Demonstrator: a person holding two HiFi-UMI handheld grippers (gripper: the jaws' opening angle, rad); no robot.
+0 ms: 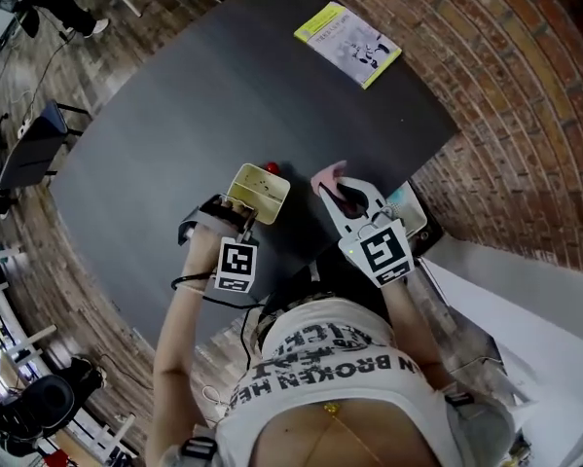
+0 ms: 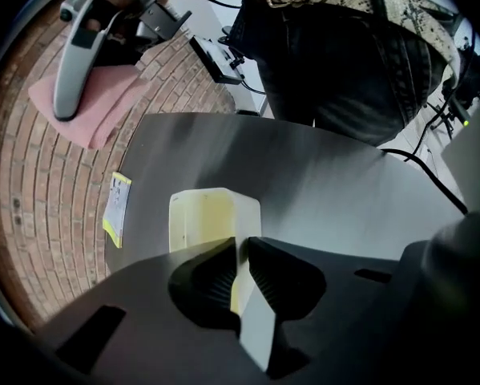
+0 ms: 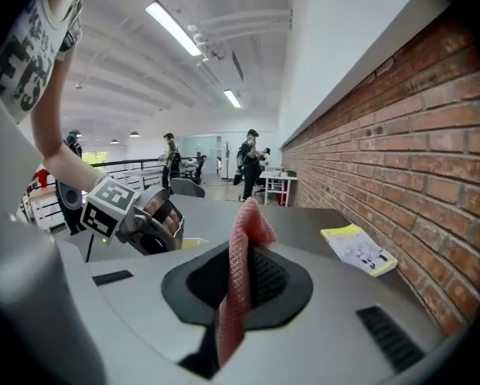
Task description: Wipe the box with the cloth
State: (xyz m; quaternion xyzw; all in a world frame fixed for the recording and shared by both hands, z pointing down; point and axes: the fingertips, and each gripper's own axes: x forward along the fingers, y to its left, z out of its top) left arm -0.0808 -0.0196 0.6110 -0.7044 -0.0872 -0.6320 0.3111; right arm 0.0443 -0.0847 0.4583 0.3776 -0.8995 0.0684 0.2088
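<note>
A pale yellow open box [image 1: 259, 192] is held near the front of the dark table [image 1: 223, 95]. My left gripper [image 1: 235, 204] is shut on its near wall. In the left gripper view the box [image 2: 211, 213] sticks out past the closed left gripper [image 2: 240, 267], its wall pinched between the jaws. My right gripper [image 1: 338, 191] hovers just right of the box, apart from it, shut on a pink cloth [image 1: 328, 175]. The cloth [image 3: 244, 247] stands up between the jaws of the right gripper [image 3: 241, 275].
A yellow-edged booklet [image 1: 348, 43] lies at the table's far right corner. A small red object [image 1: 272, 168] sits just behind the box. A brick wall [image 1: 525, 115] runs along the right. A flat device [image 1: 411, 209] rests at the table's right edge.
</note>
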